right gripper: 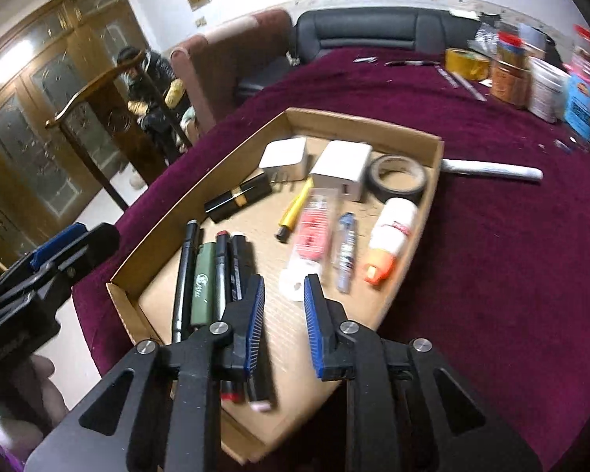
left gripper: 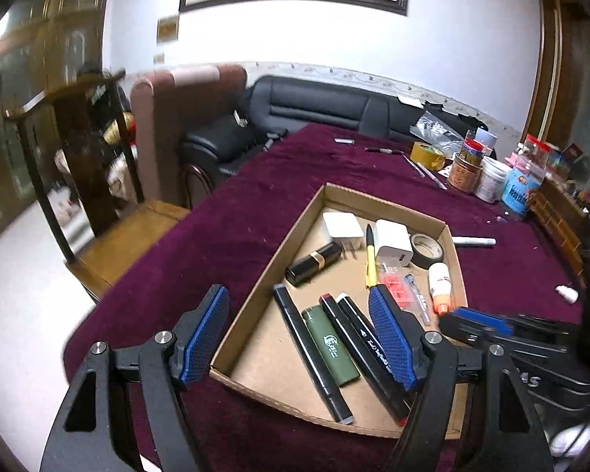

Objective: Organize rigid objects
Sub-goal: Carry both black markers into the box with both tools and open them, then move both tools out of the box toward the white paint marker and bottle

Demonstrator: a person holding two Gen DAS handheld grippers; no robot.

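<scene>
Right wrist view: the right gripper [right gripper: 283, 306] hovers empty over the near end of the cardboard tray [right gripper: 432, 181], jaws narrowly parted; the left gripper [left gripper: 299, 338], jaws wide and empty, straddles the tray's near left wall; markers [right gripper: 220, 271] and a green lighter [right gripper: 202, 289] lie near, chargers [right gripper: 342, 169] and tape [right gripper: 399, 179] farther; a white pen [right gripper: 491, 171] lies on the maroon counter [right gripper: 511, 255] beyond.
</scene>
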